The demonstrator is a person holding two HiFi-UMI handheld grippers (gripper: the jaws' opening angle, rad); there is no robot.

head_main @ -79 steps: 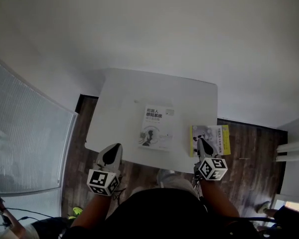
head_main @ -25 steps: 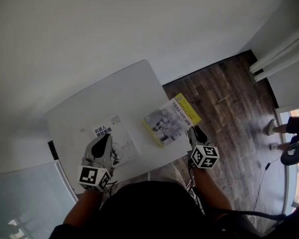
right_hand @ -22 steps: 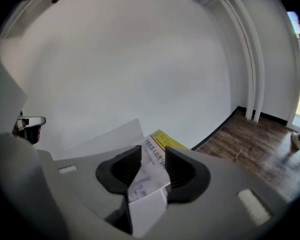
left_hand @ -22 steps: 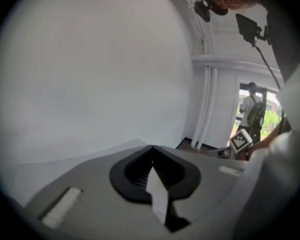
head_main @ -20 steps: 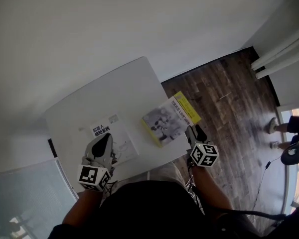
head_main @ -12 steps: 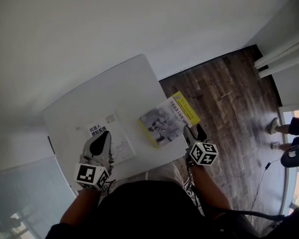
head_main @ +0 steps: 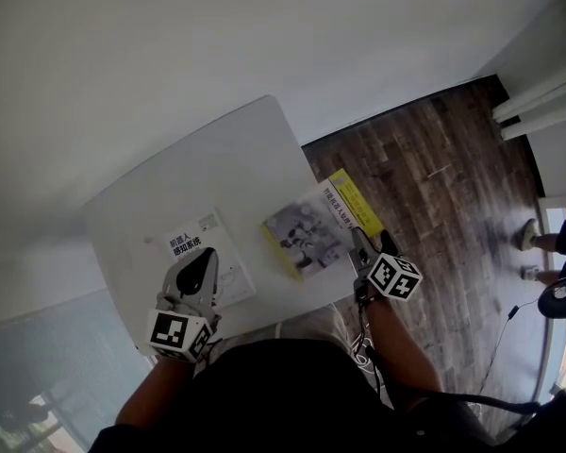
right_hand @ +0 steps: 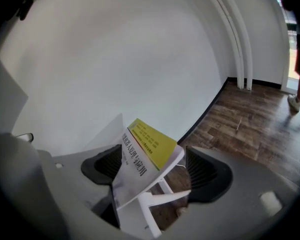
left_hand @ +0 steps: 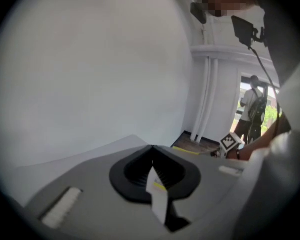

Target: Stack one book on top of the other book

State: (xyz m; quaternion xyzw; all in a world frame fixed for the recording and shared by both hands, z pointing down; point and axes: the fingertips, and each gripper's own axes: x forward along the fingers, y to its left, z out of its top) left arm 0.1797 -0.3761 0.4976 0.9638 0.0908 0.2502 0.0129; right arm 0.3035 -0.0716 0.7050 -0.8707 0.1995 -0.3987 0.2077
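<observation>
A white book (head_main: 196, 247) lies on the white table (head_main: 226, 168) near its front left edge. My left gripper (head_main: 200, 274) sits over that book's near corner; in the left gripper view (left_hand: 155, 176) its jaws are closed on a thin white edge with a yellow mark. A book with a yellow strip (head_main: 316, 229) rests at the table's right edge, partly overhanging it. My right gripper (head_main: 368, 251) is at that book's near corner. In the right gripper view (right_hand: 152, 171) its jaws are opening wide with the yellow-strip book (right_hand: 145, 151) between them; the right pad stands apart from it.
Dark wooden floor (head_main: 434, 168) lies to the right of the table, with white pipes (head_main: 538, 102) along the wall. A person's feet (head_main: 538, 243) show at the far right. A white frame (right_hand: 157, 199) stands under the table's edge.
The right gripper's jaws have spread apart around the yellow-strip book's corner, and that hand has sunk and rolled. The left gripper has crept a little along the white book.
</observation>
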